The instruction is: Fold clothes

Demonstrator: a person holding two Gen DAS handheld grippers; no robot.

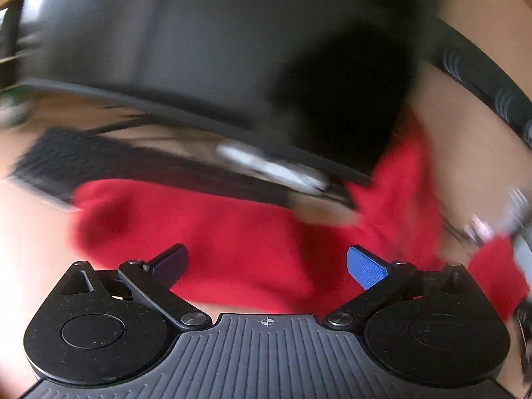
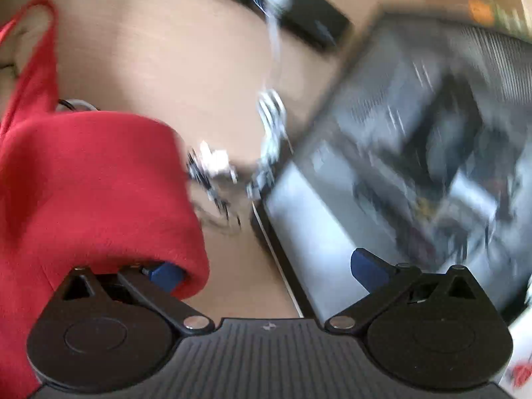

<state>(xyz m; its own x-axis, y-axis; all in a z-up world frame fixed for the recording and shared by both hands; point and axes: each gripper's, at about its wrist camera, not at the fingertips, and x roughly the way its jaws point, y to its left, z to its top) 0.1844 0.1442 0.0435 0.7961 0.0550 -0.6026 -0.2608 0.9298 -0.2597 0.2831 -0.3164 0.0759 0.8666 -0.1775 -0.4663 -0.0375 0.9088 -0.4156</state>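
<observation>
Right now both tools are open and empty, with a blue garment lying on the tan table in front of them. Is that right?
One thing is wrong: the garment is red, not blue, as both wrist views show. The rest holds: the left tool and right tool are open and grip nothing, and the garment lies on the tan table, draped over one right-tool finger.
</observation>
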